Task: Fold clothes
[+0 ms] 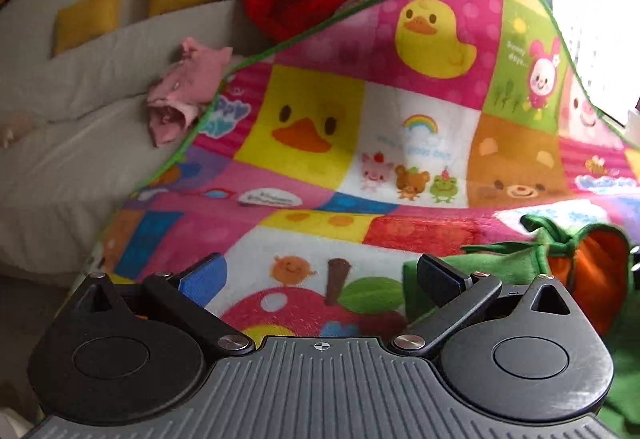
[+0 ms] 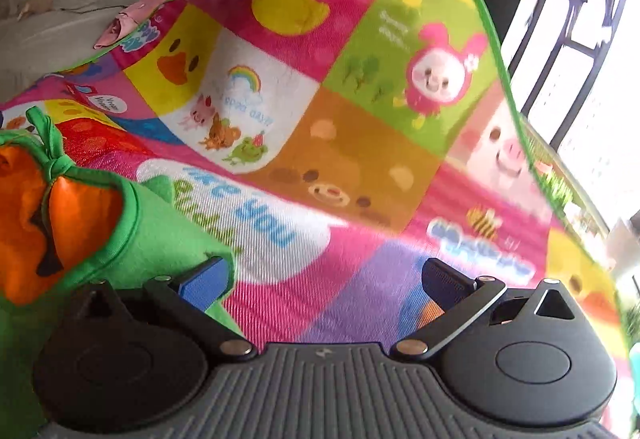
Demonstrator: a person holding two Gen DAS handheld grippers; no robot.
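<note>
Sofa behind; blanket beyond tongs

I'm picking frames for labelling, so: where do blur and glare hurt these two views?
Left wrist view: mostly sharp, the cartoon blanket reads clearly; the window at upper right is blown out white. Right wrist view: motion blur smears the blanket's lower right prints and green edge; the window glares white, its bars soft. Both show fisheye bending at the edges.
</note>
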